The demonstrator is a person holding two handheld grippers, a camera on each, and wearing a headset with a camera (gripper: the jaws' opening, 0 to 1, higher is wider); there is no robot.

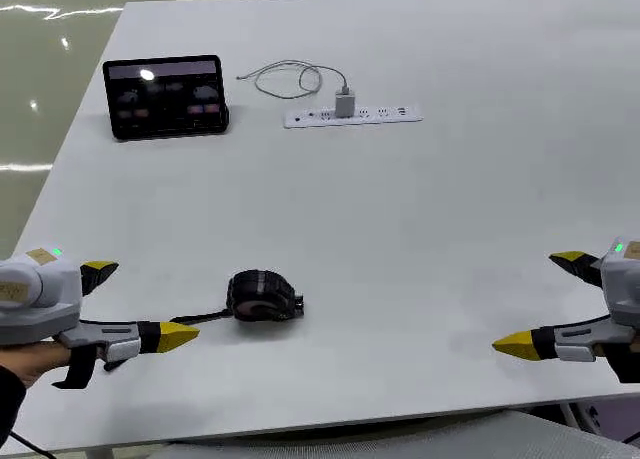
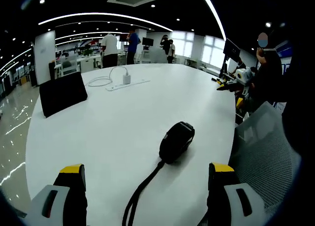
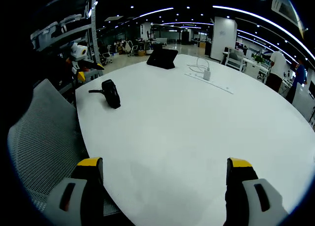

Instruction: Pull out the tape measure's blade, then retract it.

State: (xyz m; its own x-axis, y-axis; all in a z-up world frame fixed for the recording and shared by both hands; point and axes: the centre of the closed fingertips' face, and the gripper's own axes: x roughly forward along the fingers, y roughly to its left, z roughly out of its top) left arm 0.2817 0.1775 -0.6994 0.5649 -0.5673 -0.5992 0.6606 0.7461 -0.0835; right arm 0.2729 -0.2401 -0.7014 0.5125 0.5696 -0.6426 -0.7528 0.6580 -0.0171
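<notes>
White table point(image 1: 420, 209), open office behind. Tape point(image 1: 265, 296) lies near front edge, strap point(image 1: 195, 319) trailing toward your left gripper point(image 1: 148, 301), jaws wide, empty. Right gripper point(image 1: 532, 302) also spread, well apart. Clamp case with left; blade end unclear, probably faces right, so approach there.

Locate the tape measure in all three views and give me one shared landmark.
Head view: the tape measure lies left of centre, low on the white table.
Left gripper view: the tape measure sits near centre, ahead of the open jaws, with its strap trailing toward the camera.
Right gripper view: the tape measure is upper left, near the table edge.
Shared landmark: the propped-up dark tablet.
</notes>
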